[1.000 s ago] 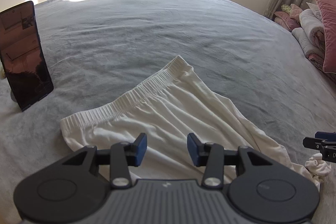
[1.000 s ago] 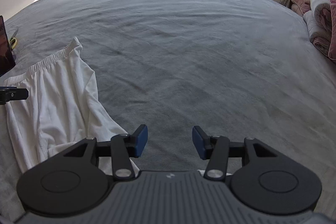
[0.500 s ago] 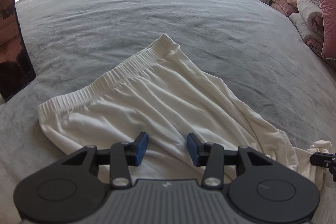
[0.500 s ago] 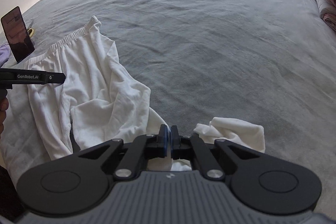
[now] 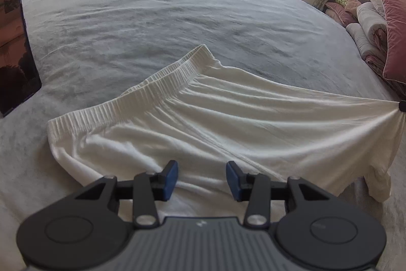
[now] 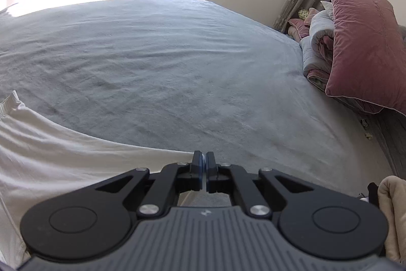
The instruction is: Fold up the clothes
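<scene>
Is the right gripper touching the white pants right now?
Touching. In the right wrist view the right gripper is shut on the white pants, whose fabric runs taut into the closed fingertips.

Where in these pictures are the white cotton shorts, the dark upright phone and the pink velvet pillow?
White cotton shorts [image 5: 203, 123]: left wrist view, middle of the fabric.
Dark upright phone [image 5: 15, 50]: left wrist view, its screen.
Pink velvet pillow [image 6: 365, 47]: right wrist view, its broad face.
</scene>
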